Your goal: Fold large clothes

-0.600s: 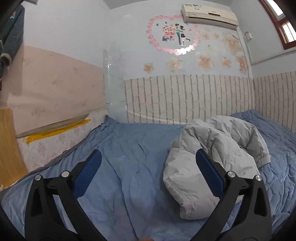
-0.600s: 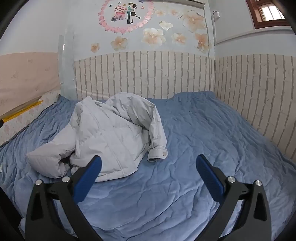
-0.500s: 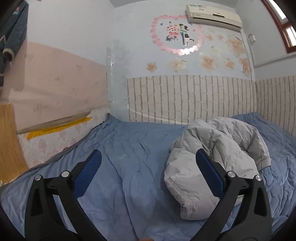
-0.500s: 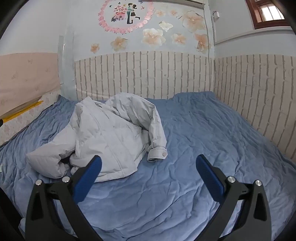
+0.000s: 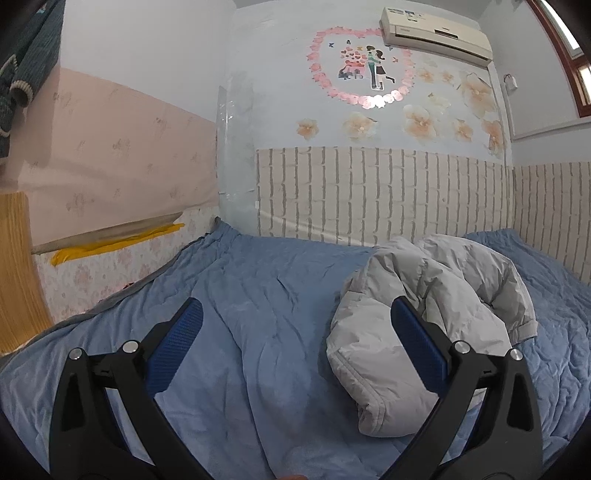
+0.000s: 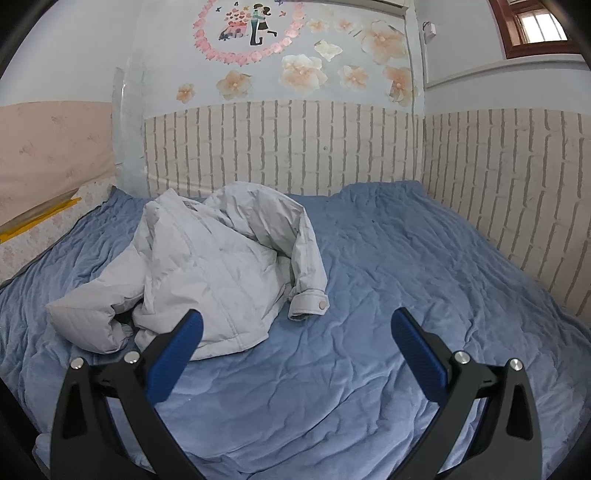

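Left gripper (image 5: 295,332) first, through its own wrist camera: I see it released, its blue pads (image 5: 173,350) spread wide with nothing between them; it hangs over the blue bedspread (image 5: 240,314) of the bed, tipped slightly downward; the grey puffer jacket (image 5: 436,306) lies crumpled on the bed ahead and to the right, and the right-hand pad overlaps it in the picture, though I cannot tell that it touches the fabric; one sleeve end droops toward me, another cuff (image 5: 522,326) sits at the far right of the heap; behind the bed I see a brick-pattern wall panel (image 5: 369,192), a heart-shaped sticker (image 5: 364,66) with flower decals around it, and an air conditioner (image 5: 436,31) high on the wall; a yellow strip (image 5: 110,243) runs along the left edge beside the bed.

Right gripper (image 6: 295,332) next, from its wrist camera: released as well, both blue pads (image 6: 421,358) wide apart and empty over the bedspread (image 6: 388,277); the jacket (image 6: 210,266) sits left of centre on the bed, bunched up and unfolded, with a snap-buttoned cuff (image 6: 308,302) lying on the bedspread between the two fingers in the picture but farther off; the left pad crosses the jacket's hem in the picture; a window (image 6: 535,26) shows at upper right, above the brick-pattern panel (image 6: 498,177).
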Demonstrator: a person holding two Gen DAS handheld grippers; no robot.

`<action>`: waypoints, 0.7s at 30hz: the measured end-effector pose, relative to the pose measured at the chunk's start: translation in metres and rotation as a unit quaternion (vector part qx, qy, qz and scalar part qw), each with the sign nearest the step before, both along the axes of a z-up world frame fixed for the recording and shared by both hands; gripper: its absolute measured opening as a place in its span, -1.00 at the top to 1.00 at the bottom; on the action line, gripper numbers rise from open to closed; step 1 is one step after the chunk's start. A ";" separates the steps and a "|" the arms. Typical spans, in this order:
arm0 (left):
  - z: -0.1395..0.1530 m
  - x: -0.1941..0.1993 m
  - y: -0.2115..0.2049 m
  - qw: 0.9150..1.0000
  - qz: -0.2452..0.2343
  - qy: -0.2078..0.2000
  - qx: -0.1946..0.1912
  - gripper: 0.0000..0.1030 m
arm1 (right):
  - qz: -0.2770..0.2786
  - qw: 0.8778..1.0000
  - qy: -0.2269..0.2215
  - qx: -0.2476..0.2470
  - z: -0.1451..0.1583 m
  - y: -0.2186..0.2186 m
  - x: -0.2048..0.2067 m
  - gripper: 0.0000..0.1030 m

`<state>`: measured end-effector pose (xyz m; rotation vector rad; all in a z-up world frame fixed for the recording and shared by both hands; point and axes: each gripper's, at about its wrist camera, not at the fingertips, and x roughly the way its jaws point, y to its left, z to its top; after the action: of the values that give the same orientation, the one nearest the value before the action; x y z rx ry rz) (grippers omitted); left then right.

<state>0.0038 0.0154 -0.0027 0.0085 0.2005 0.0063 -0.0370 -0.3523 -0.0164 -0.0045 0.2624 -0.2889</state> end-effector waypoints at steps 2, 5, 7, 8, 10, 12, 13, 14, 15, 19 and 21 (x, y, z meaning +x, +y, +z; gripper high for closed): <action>0.001 0.000 0.002 1.000 0.000 0.001 -0.006 -0.94 | -0.003 1.000 0.000 0.001 0.000 -0.001 0.000 -0.97; 0.000 0.000 0.002 1.000 0.000 -0.001 -0.005 -0.94 | -0.005 1.000 -0.001 0.004 0.000 0.000 -0.001 -0.97; 0.000 -0.001 0.001 1.000 0.000 -0.007 -0.002 -0.94 | -0.005 1.000 -0.003 0.003 0.001 0.000 -0.002 -0.97; 0.000 -0.002 0.001 1.000 -0.001 -0.007 -0.001 -0.94 | -0.004 1.000 -0.004 0.003 0.001 0.000 -0.002 -0.97; -0.001 -0.001 0.001 1.000 -0.002 -0.005 -0.002 -0.94 | -0.004 1.000 -0.007 0.002 0.001 0.001 -0.003 -0.97; -0.001 0.000 0.000 1.000 -0.006 0.000 -0.002 -0.94 | -0.003 1.000 -0.010 0.003 0.002 0.001 -0.005 -0.97; -0.001 0.000 -0.001 1.000 -0.006 0.001 -0.003 -0.94 | -0.003 1.000 -0.013 0.004 0.002 0.000 -0.006 -0.97; -0.001 0.000 -0.002 1.000 -0.007 0.003 0.001 -0.94 | -0.003 1.000 -0.015 0.005 0.003 0.000 -0.007 -0.97; -0.001 0.001 -0.003 1.000 -0.007 0.004 0.004 -0.94 | -0.003 1.000 -0.016 0.006 0.003 0.000 -0.008 -0.97; -0.004 0.003 -0.006 1.000 -0.007 0.011 0.021 -0.94 | -0.006 1.000 -0.026 0.013 0.006 -0.004 -0.013 -0.97; -0.004 0.003 -0.006 1.000 -0.008 0.013 0.023 -0.94 | -0.007 0.999 -0.031 0.015 0.007 -0.005 -0.015 -0.97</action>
<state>0.0068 0.0091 -0.0068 0.0567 0.2270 -0.0056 -0.0523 -0.3569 -0.0099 0.0368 0.2046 -0.2992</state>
